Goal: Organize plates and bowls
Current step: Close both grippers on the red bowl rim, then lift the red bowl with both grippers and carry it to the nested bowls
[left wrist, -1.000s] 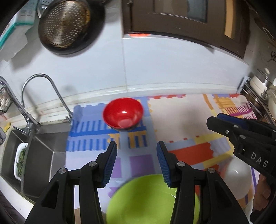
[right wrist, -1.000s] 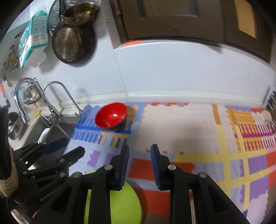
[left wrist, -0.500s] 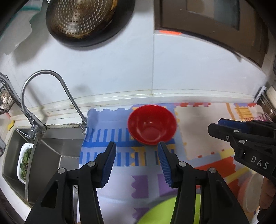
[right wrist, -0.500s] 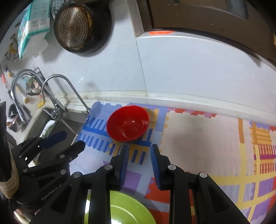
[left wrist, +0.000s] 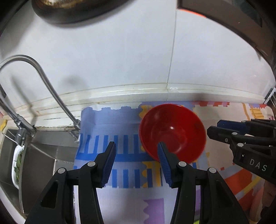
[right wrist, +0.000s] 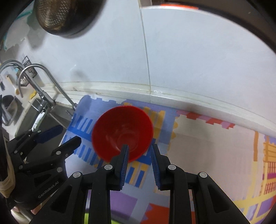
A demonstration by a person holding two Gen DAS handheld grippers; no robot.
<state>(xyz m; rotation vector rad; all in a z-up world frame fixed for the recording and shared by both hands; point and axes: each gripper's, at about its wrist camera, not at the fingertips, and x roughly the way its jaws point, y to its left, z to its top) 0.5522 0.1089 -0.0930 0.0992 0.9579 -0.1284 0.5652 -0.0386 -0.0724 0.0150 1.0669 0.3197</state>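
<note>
A red bowl (left wrist: 172,132) (right wrist: 122,134) stands upright and empty on the patterned mat (left wrist: 129,198), close to the back wall. My left gripper (left wrist: 136,146) is open; its right finger overlaps the bowl's near-left rim, and its left finger hangs over the mat. My right gripper (right wrist: 139,149) is open by a narrow gap, and the bowl's near-right rim shows between its fingers, untouched by the pads. Each gripper appears in the other's view: the right one (left wrist: 224,131) right of the bowl, the left one (right wrist: 69,134) left of it. A sliver of green plate (right wrist: 85,218) shows at the bottom edge.
Left of the mat lies a steel sink (left wrist: 43,155) with a curved faucet (left wrist: 43,74) and a white dish of greens (left wrist: 17,163) inside. A dark pan (left wrist: 69,10) hangs on the white wall above. A raised ledge runs just behind the bowl.
Both grippers have come forward and down toward the red bowl, which now looks much larger. The green plate has slipped almost out of view below. Neither gripper's gap has changed.
</note>
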